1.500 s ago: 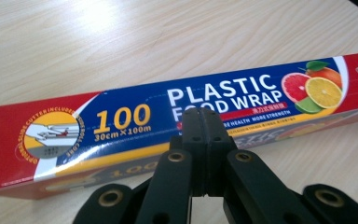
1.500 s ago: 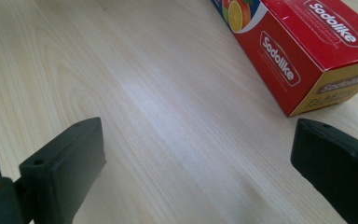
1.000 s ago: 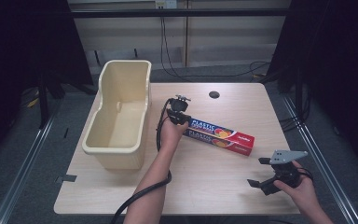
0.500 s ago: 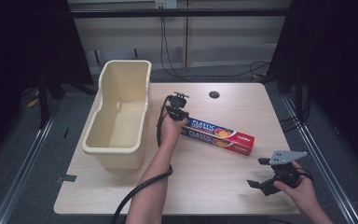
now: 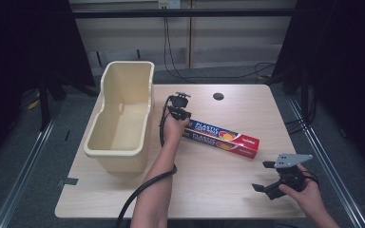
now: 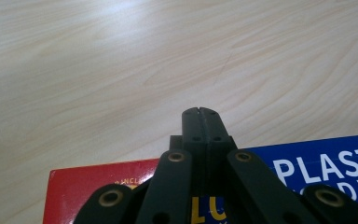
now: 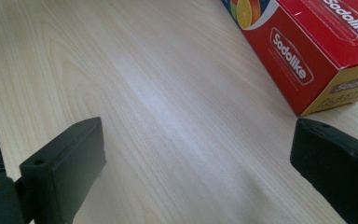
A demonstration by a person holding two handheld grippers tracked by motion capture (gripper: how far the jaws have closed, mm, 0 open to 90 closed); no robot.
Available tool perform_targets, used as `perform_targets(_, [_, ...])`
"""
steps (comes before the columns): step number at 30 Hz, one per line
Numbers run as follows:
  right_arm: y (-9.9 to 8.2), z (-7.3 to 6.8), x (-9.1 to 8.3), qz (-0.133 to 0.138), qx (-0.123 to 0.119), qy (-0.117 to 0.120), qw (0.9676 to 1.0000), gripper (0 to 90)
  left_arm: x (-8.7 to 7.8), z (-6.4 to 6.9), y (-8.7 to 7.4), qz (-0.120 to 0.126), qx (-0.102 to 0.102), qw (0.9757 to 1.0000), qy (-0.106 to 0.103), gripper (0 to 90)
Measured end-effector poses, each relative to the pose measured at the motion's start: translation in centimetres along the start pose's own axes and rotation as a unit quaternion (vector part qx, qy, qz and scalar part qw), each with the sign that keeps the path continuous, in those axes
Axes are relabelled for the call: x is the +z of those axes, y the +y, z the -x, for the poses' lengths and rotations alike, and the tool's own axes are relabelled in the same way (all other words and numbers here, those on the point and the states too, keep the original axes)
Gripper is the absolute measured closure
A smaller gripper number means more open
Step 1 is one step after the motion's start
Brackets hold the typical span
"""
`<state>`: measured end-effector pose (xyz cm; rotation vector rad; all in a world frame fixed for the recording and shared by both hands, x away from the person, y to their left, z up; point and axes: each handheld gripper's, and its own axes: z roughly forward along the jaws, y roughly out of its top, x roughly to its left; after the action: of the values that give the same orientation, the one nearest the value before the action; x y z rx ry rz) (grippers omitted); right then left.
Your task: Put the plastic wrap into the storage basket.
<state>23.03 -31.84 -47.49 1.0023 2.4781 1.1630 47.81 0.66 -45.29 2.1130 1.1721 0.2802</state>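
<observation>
Wrap box (image 5: 224,138) lengthwise left-right (slightly diagonal)

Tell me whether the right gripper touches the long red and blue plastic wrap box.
Apart. The right gripper view shows the open right gripper with bare table between it and the box.

We see a pale yellow rectangular plastic tub (image 5: 121,118) on the light wooden counter (image 5: 209,190). We note a small dark round hole (image 5: 218,96) near the counter's far edge.

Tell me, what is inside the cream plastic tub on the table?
The tub looks empty: its pale floor and far walls are bare. Its near wall hides the nearest strip of floor, so that part cannot be checked.
</observation>
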Motion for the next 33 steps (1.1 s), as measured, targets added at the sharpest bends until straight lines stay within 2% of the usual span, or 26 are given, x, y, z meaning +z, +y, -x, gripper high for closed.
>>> perform_targets(9, [0.1,-0.1,0.0,0.001,0.0,0.0,1.0,3.1,-0.7,-0.1,-0.9,-0.014,-0.016,0.9998,-0.005,90.0])
perform_targets(14, [0.1,-0.1,0.0,0.0,-0.001,0.001,1.0,3.1,-1.1,0.2,-1.4,-0.019,-0.015,0.9997,0.0,90.0])
perform_targets(18, [0.2,-0.2,0.0,0.001,-0.003,0.002,1.0,3.1,-1.4,0.3,-2.1,-0.024,-0.016,0.9995,-0.01,90.0])
perform_targets(19, [0.2,-0.2,0.0,0.002,-0.003,0.002,1.0,3.1,-1.4,0.3,-2.2,-0.022,-0.023,0.9994,-0.013,90.0])
perform_targets(20, [0.2,-0.2,0.0,0.002,-0.003,0.0,1.0,3.1,-1.5,0.2,-2.3,-0.027,-0.018,0.9994,-0.014,90.0])
perform_targets(21, [0.2,-0.1,0.0,0.002,-0.003,0.0,1.0,3.1,-1.6,0.4,-2.5,-0.023,-0.027,0.9993,-0.014,90.0])
perform_targets(25, [0.2,-0.1,0.0,0.002,-0.004,0.002,1.0,3.1,-2.2,0.5,-3.1,-0.032,-0.021,0.999,-0.022,90.0])
perform_targets(30, [0.3,-0.2,0.1,0.002,-0.004,0.001,1.0,3.1,-2.8,0.8,-3.8,-0.029,-0.028,0.999,-0.021,90.0])
perform_targets(33, [0.4,-0.3,0.0,0.002,-0.005,0.0,1.0,3.1,-3.1,0.8,-4.2,-0.03,-0.032,0.9986,-0.027,90.0])
